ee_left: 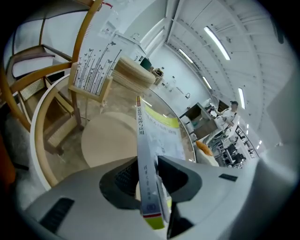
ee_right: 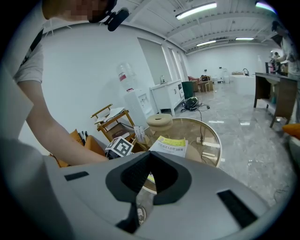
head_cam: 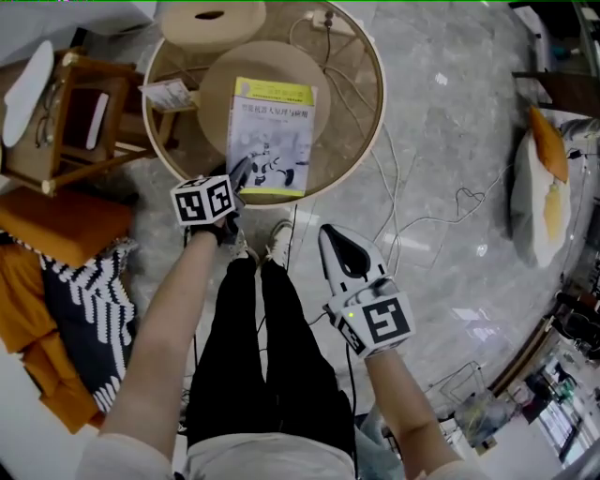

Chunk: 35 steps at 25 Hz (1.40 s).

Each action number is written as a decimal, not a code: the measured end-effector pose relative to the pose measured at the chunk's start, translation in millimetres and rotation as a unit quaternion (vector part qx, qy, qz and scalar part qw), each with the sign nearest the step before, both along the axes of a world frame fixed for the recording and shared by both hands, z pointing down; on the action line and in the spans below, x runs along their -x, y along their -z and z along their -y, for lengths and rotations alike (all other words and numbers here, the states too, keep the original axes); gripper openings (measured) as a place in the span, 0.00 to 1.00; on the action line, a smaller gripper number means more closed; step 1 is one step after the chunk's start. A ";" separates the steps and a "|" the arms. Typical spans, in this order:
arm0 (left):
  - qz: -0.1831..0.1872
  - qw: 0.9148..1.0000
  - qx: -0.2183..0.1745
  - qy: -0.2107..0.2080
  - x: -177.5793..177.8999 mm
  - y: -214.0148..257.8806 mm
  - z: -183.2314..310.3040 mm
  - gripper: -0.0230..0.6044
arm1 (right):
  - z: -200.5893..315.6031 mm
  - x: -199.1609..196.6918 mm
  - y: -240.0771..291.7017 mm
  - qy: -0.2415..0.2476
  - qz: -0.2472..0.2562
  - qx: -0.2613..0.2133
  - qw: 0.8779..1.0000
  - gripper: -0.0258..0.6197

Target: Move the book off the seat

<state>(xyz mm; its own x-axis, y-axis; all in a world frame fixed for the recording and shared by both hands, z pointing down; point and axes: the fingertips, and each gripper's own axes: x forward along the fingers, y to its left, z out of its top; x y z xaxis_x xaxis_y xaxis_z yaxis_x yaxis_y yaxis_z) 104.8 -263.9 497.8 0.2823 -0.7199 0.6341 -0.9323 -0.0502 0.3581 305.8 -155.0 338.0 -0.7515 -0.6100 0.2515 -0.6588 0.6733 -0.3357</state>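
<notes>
Nearest the wearer, well short of the book [head_cam: 272, 131] and to its right: right gripper [head_cam: 328, 234], jaws together on nothing, idle beside the person's legs [head_cam: 267, 356]. At the book's near left corner: left gripper [head_cam: 242, 178], angled downward, jaws parted astride the spine end, one to each face. The pads sit close to both faces but, by my reading, do not yet pinch. Book itself: thin paperback with a yellow band at its far end, lying flat on the round beige seat [head_cam: 220, 98], near edge overhanging toward the wearer. Around the book: wooden ring of a round table [head_cam: 155, 136]; whether a glass pane lies between book and seat cannot be told. Beyond the book's far edge: second round stool [head_cam: 211, 21]. Left of the book, outside the ring: wooden chair [head_cam: 70, 122]. Handling note, judged: the step in hand is the grasp. Push the jaws further in along the overhang before closing, since a corner hold on a limp paperback will likely let it sag and twist. Close firmly, lift just clear of the seat with the cover level, then carry the book sideways, clear of the ring. The right gripper could steady the book's right edge should it droop.
</notes>
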 end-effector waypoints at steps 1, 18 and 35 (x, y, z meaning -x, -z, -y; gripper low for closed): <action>0.012 1.000 0.006 0.004 3.1 -2.3 -1.6 0.23 | -0.2 -1.0 0.1 0.000 0.000 0.000 1.000 0.07; 0.079 0.997 -0.011 0.017 47.9 20.7 -30.0 0.24 | -10.4 1.7 6.1 0.005 0.000 -0.004 1.000 0.07; 0.111 0.991 -0.071 0.007 43.7 139.0 -69.0 0.06 | -38.6 -4.1 78.9 0.007 -0.003 -0.047 0.999 0.07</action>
